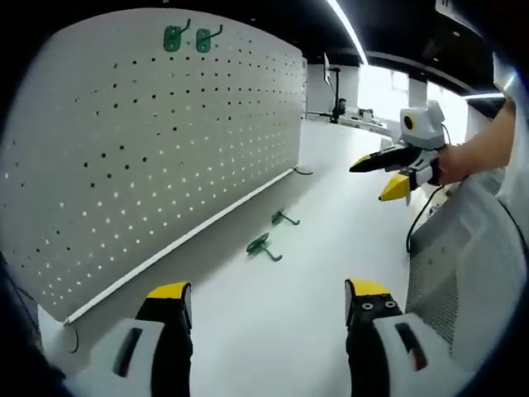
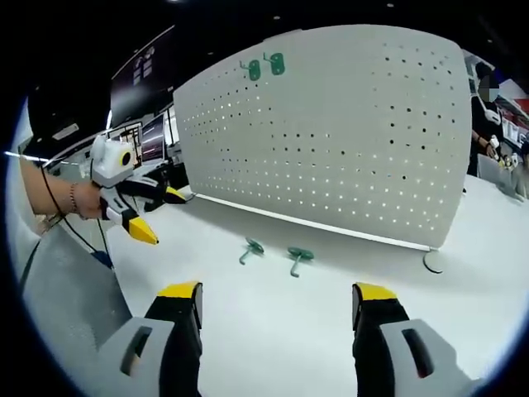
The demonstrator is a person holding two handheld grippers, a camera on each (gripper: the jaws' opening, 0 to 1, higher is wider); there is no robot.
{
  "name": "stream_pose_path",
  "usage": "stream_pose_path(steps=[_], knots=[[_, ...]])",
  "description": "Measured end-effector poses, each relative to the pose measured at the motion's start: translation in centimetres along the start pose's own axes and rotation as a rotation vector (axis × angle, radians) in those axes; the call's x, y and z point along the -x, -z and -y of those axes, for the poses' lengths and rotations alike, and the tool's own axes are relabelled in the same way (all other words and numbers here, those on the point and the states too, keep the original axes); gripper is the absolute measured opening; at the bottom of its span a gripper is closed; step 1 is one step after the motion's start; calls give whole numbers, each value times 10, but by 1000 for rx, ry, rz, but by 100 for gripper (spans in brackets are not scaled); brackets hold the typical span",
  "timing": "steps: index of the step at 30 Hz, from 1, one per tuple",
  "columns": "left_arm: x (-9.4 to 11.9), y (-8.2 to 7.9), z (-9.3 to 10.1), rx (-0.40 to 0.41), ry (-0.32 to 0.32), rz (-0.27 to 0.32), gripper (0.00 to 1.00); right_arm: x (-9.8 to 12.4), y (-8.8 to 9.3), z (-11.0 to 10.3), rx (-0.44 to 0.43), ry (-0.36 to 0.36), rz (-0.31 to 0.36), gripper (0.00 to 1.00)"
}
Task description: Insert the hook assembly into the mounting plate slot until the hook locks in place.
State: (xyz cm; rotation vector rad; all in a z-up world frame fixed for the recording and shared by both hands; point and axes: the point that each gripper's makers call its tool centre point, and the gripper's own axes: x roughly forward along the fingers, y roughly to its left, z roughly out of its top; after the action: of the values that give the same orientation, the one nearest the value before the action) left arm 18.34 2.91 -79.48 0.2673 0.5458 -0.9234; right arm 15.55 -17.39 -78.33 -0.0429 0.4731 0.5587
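Note:
A white pegboard (image 1: 157, 141) (image 2: 331, 124) stands upright on the white table. Two green hooks (image 1: 187, 37) (image 2: 264, 66) hang side by side near its top edge. Two more green hooks lie loose on the table in front of it, one (image 1: 263, 246) (image 2: 298, 256) nearer my left gripper and one (image 1: 283, 217) (image 2: 250, 248) farther. My left gripper (image 1: 269, 302) (image 2: 153, 211) is open with nothing between its jaws. My right gripper (image 2: 277, 306) (image 1: 388, 175) is open too, held above the table away from the loose hooks.
A perforated grey panel (image 1: 463, 273) lies at the table edge on one side, and a cable (image 2: 70, 227) hangs from the hand holding the left gripper. Desks and monitors (image 2: 140, 132) stand behind the board. A person (image 2: 488, 116) stands past the board's far end.

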Motion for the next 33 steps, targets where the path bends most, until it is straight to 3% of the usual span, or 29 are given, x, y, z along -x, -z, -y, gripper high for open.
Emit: stream_pose_path(steps=[33], knots=[[-42, -12, -8, -196, 136, -111, 74, 3, 1, -2, 8, 0, -10, 71]])
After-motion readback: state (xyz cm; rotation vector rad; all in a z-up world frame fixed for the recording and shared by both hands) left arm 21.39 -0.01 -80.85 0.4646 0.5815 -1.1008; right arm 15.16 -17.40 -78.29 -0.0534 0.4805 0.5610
